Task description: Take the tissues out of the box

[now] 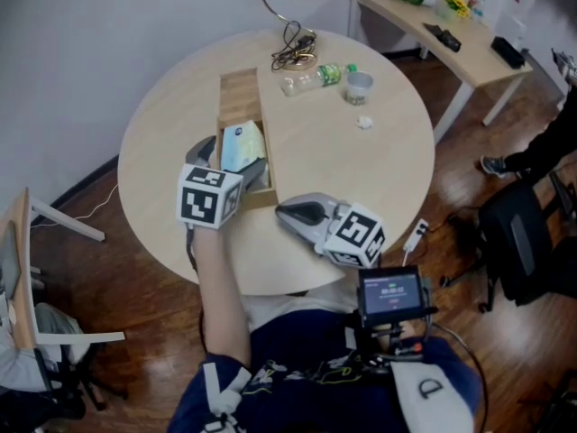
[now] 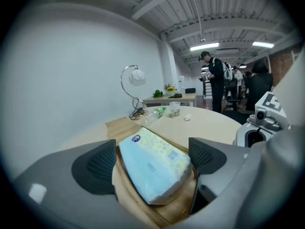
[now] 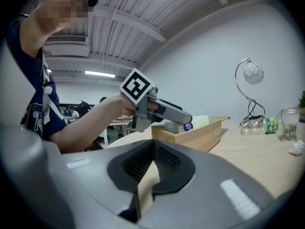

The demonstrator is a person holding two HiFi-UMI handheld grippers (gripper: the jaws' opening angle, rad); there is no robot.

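A long wooden box [image 1: 239,93] lies on the round table [image 1: 361,179]. A pale blue and green tissue pack [image 1: 242,147] rests tilted in the box's near end. My left gripper [image 1: 230,159] reaches over that end. In the left gripper view its jaws stand wide open on either side of the tissue pack [image 2: 152,163], whose near end leans on the box wall [image 2: 121,124]. My right gripper [image 1: 293,213] lies low over the table to the right of the box, shut, nothing in it. From the right gripper view the box [image 3: 200,135] and the pack [image 3: 202,121] show beyond my right gripper [image 3: 153,163].
A plastic bottle [image 1: 315,78], a clear cup [image 1: 359,87] and a crumpled scrap [image 1: 364,123] lie on the far half of the table. A lamp with cables [image 1: 293,52] stands at the back edge. A desk [image 1: 433,25] is at back right, a chair [image 1: 27,278] at left.
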